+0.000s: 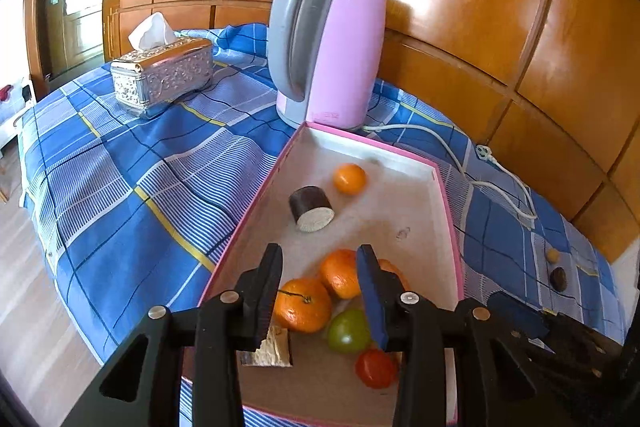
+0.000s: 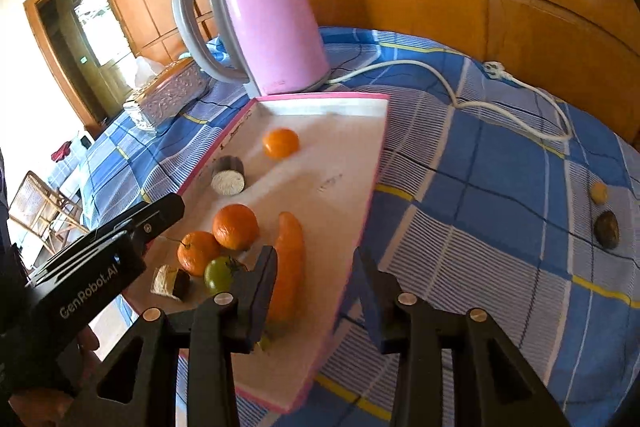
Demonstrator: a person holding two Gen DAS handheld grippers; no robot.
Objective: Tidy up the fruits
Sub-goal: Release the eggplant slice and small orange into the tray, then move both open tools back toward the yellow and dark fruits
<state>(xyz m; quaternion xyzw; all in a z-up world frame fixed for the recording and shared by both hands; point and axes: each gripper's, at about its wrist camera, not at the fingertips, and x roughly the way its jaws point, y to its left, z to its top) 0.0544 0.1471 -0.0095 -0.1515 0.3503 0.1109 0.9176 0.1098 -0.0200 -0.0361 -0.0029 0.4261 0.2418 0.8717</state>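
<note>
**Over the pink box: two fruits left outside**

In the shallow pink-rimmed cardboard box (image 2: 362, 211), oranges, a green tomato (image 2: 218, 273) and a long orange carrot-shaped piece (image 2: 290, 267) are gathered. The thin rim could get knocked, since it's straddled by the right gripper (image 2: 316, 267). Nothing is gripped: its jaws are parted and empty. The left gripper (image 1: 320, 275) is hung partly open over the oranges, also empty. A small yellow fruit (image 2: 599, 193) and a dark round one (image 2: 607, 223) are left on the blue checked cloth (image 2: 500, 187).

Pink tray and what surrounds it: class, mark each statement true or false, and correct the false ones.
1. A green tomato lies in the pink tray. True.
2. The kettle stands inside the tray. False: it stands on the cloth behind it.
3. Two small fruits lie on the cloth outside the tray. True.
4. The right tongs grip an orange. False: they are open and hold nothing.
</note>
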